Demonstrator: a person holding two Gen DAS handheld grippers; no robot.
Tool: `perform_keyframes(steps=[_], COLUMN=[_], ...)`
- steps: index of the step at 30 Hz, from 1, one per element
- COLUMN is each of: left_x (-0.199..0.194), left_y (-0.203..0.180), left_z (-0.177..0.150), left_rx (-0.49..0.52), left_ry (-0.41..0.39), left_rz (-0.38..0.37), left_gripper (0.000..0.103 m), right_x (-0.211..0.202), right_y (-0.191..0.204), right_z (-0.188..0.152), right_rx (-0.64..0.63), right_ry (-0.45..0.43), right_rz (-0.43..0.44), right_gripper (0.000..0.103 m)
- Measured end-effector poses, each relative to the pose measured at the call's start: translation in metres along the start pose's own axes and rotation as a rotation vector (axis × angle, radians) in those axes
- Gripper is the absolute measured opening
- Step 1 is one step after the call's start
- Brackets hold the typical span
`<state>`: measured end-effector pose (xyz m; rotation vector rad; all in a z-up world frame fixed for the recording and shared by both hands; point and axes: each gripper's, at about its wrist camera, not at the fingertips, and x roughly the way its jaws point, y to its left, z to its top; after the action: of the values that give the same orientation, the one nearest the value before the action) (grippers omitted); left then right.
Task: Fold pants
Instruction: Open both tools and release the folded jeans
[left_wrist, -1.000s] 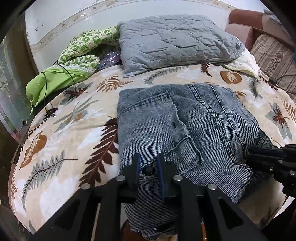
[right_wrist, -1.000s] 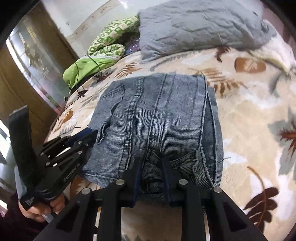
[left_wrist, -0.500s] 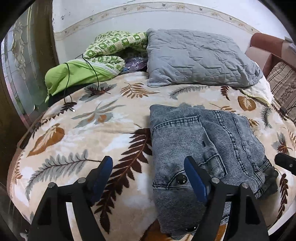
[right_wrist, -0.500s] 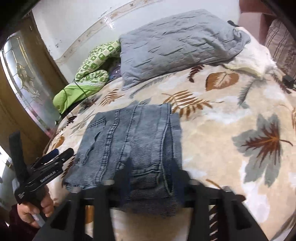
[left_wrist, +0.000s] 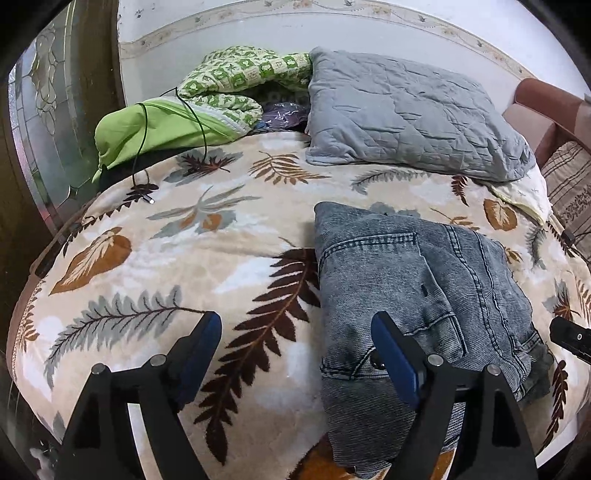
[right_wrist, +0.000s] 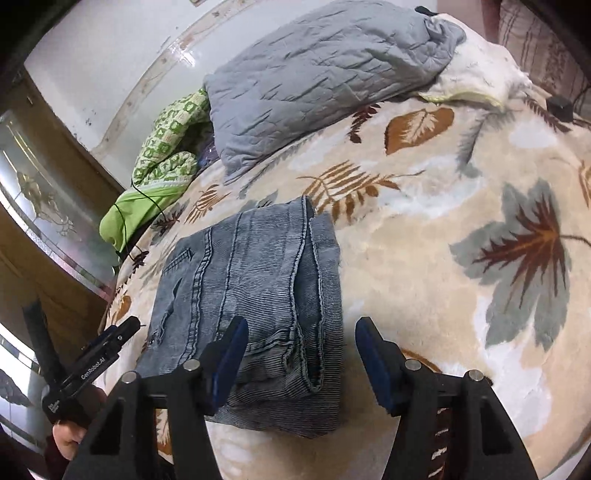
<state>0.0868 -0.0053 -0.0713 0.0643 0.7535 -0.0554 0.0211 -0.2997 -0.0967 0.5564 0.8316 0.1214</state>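
The grey-blue denim pants (left_wrist: 417, 295) lie folded into a compact rectangle on the leaf-print bed cover (left_wrist: 184, 258); they also show in the right wrist view (right_wrist: 255, 295). My left gripper (left_wrist: 295, 354) is open and empty, hovering over the near left edge of the pants. My right gripper (right_wrist: 297, 362) is open and empty, just above the near right corner of the pants. The left gripper also shows at the left edge of the right wrist view (right_wrist: 99, 350), held in a hand.
A grey quilted pillow (left_wrist: 410, 114) and a green patterned blanket (left_wrist: 221, 85) lie at the head of the bed. A black cable (left_wrist: 147, 155) runs over the green sheet. A striped cushion (left_wrist: 569, 192) sits at the right. A wooden glass-panelled door (right_wrist: 44, 206) stands at the left.
Both grippers were shut on the near edge of the pants; they have opened, let go and pulled back. The folded pants now rest on the bed.
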Motion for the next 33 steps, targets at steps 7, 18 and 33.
perform_keyframes(steps=[7,18,33], left_x=[-0.001,0.002,0.014], left_y=[0.001,0.000,0.003], left_z=[0.001,0.003,0.004], left_rx=[-0.002,-0.001,-0.038], left_ry=[-0.002,0.008,0.092], left_rz=[0.001,-0.009,-0.124], left_gripper=[0.084,0.084,0.084], right_x=[0.003,0.011,0.018], right_y=[0.002,0.004,0.001], right_z=[0.000,0.000,0.003], right_rx=[-0.009,-0.014,0.001], right_ry=[0.000,0.014,0.027], right_rz=[-0.004,-0.010,-0.001], right_gripper=[0.064,0.064,0.064])
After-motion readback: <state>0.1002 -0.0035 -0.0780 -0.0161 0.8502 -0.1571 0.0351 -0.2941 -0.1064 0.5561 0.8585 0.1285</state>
